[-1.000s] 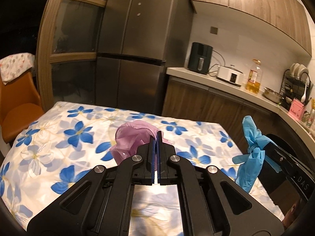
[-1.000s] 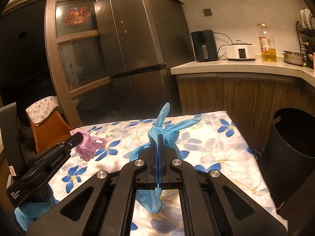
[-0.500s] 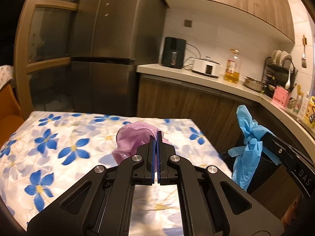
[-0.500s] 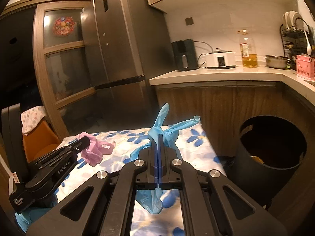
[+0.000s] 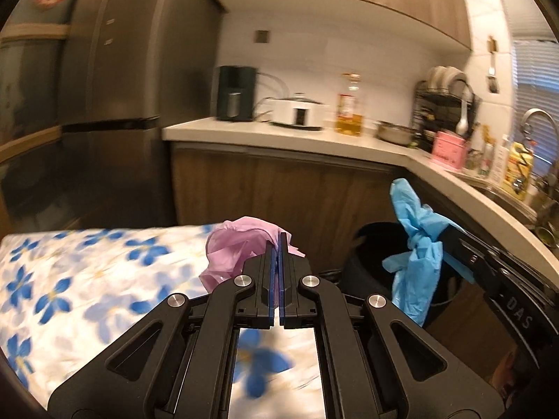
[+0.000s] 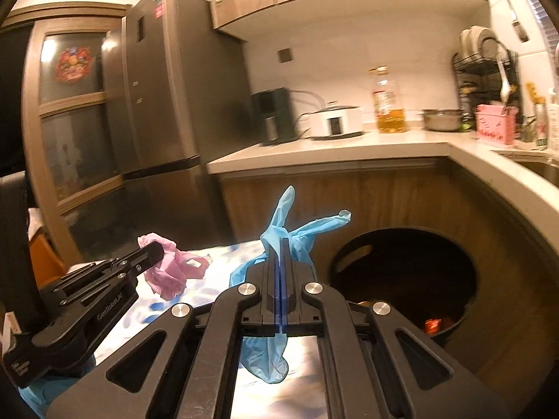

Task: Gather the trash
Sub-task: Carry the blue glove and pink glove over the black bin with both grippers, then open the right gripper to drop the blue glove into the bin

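Pinching a crumpled pink bag (image 5: 237,248), the left tongs (image 5: 278,241) hang over the flowered tabletop (image 5: 87,272), left of the black bin (image 6: 401,272). The right tongs (image 6: 280,244) clamp a blue glove (image 6: 279,230) just beside the bin's rim.

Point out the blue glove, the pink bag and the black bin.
blue glove (image 6: 279,230): right wrist view, bunched middle above the tool.
pink bag (image 5: 237,248): left wrist view, crumpled body.
black bin (image 6: 401,244): right wrist view, far inner wall.
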The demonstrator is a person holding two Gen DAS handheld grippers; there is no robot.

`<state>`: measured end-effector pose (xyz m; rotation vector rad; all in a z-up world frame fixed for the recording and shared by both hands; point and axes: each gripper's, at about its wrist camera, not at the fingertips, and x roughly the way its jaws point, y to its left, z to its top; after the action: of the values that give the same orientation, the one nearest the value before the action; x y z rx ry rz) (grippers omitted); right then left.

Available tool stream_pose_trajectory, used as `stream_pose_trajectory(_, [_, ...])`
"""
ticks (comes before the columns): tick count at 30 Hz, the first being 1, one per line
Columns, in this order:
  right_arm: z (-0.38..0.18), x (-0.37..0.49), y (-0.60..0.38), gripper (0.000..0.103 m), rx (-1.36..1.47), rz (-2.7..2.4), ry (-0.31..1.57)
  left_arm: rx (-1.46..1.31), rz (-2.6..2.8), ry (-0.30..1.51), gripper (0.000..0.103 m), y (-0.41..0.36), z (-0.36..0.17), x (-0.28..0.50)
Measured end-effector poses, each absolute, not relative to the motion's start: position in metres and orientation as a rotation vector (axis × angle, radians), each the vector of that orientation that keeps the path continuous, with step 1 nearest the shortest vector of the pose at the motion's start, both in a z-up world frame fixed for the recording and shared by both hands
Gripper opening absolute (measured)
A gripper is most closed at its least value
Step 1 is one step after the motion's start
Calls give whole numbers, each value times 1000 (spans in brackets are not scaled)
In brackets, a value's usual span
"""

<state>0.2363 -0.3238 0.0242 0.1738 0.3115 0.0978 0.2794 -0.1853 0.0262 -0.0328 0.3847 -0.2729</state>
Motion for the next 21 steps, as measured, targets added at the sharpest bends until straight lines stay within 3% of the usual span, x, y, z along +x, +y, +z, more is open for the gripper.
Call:
stream_pose_trajectory(11, [26, 256, -410, 1, 197, -90, 299, 4, -470, 347, 0, -294, 35, 315])
stream_pose_trajectory(21, [21, 273, -434, 1, 205, -129, 306, 17, -522, 361, 0, -332, 26, 336])
